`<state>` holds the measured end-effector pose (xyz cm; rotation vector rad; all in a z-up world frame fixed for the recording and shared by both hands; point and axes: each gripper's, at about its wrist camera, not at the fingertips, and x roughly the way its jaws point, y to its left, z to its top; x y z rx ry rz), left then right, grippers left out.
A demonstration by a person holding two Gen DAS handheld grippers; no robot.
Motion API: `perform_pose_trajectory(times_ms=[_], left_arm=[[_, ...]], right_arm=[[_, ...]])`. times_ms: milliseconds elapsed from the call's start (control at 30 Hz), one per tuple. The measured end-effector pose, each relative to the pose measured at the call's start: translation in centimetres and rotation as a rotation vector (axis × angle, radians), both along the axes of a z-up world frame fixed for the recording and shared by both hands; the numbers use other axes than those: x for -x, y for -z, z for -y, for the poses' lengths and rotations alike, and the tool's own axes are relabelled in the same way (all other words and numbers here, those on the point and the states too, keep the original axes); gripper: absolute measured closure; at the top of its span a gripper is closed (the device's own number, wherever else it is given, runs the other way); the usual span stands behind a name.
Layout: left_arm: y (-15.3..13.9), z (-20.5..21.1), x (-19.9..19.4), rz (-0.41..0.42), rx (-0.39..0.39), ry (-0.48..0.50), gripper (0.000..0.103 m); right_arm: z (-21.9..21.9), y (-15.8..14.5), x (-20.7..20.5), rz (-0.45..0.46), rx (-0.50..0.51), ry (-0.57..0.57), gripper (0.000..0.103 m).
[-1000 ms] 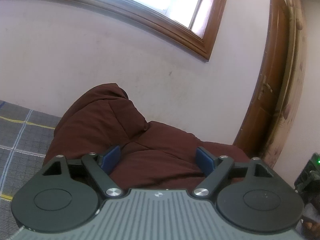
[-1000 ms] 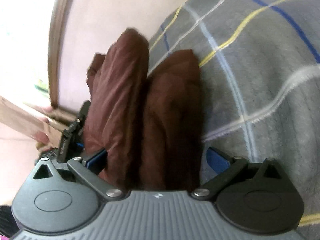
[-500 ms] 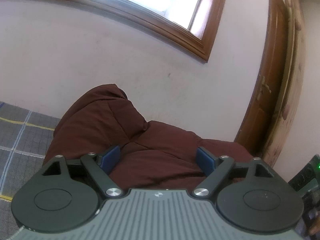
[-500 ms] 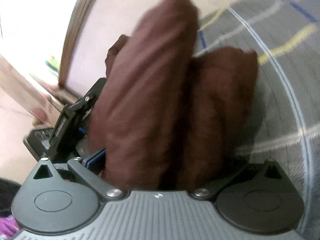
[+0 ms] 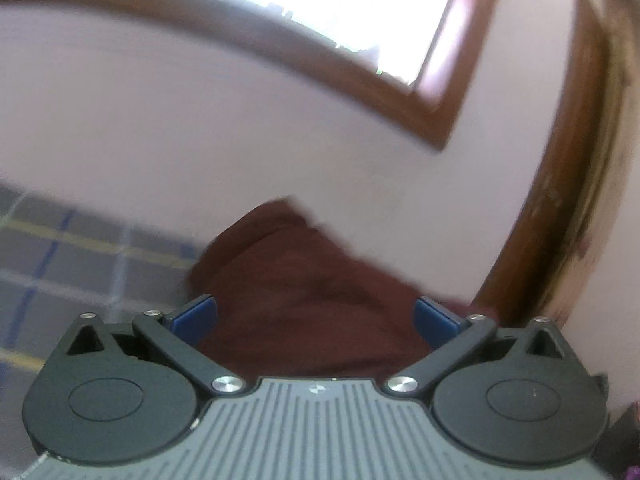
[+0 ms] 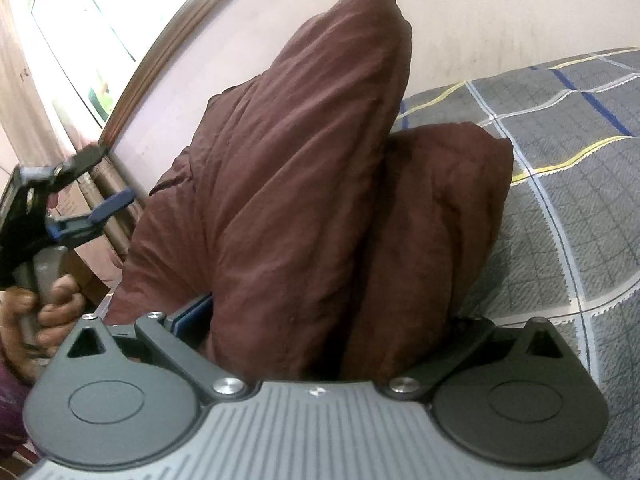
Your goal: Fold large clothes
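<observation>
A dark maroon garment (image 6: 304, 184) lies bunched in thick folds on a grey plaid bedspread (image 6: 568, 216). My right gripper (image 6: 320, 320) stands wide apart around the near end of the bundle; cloth fills the gap and hides the right finger. In the left wrist view the garment (image 5: 304, 304) lies just past my left gripper (image 5: 316, 316), whose jaws stand wide open with no cloth pinched between the blue pads (image 5: 196, 314). The left gripper also shows in the right wrist view (image 6: 76, 196), open, held up left of the garment.
A pale pink wall (image 5: 200, 120) with a wood-framed window (image 5: 360, 12) stands right behind the bed. A wooden door frame (image 5: 560, 220) is at the right. The bedspread (image 5: 60, 256) stretches to the left.
The left gripper has pulled back from the garment, its view now blurred. The right gripper has swung so the bundle stands up tall in front of it.
</observation>
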<state>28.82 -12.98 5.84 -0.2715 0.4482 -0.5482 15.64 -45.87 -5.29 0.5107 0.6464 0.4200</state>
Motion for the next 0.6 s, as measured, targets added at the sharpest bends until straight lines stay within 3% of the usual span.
perform_pose_trajectory(times_ms=[167, 267, 333, 600], left_arm=[[3.1, -5.6, -1.5, -0.26, 0.09, 0.087, 0.0], [5.7, -6.4, -3.1, -0.398, 0.106, 0.158, 0.0], [7.4, -6.3, -3.8, -0.466, 0.158, 0.242, 0.0], [10.2, -3.0, -7.4, -0.482, 0.253, 0.433, 0.0]], right_arm=[[-0.7, 0.5, 0.2, 0.007, -0.006, 0.009, 0.0], [-0.9, 0.6, -0.1, 0.009, -0.008, 0.014, 0.0], [-0.8, 0.5, 0.1, 0.009, -0.009, 0.014, 0.0], [-0.6, 0.6, 0.1, 0.006, -0.021, 0.012, 0.0]])
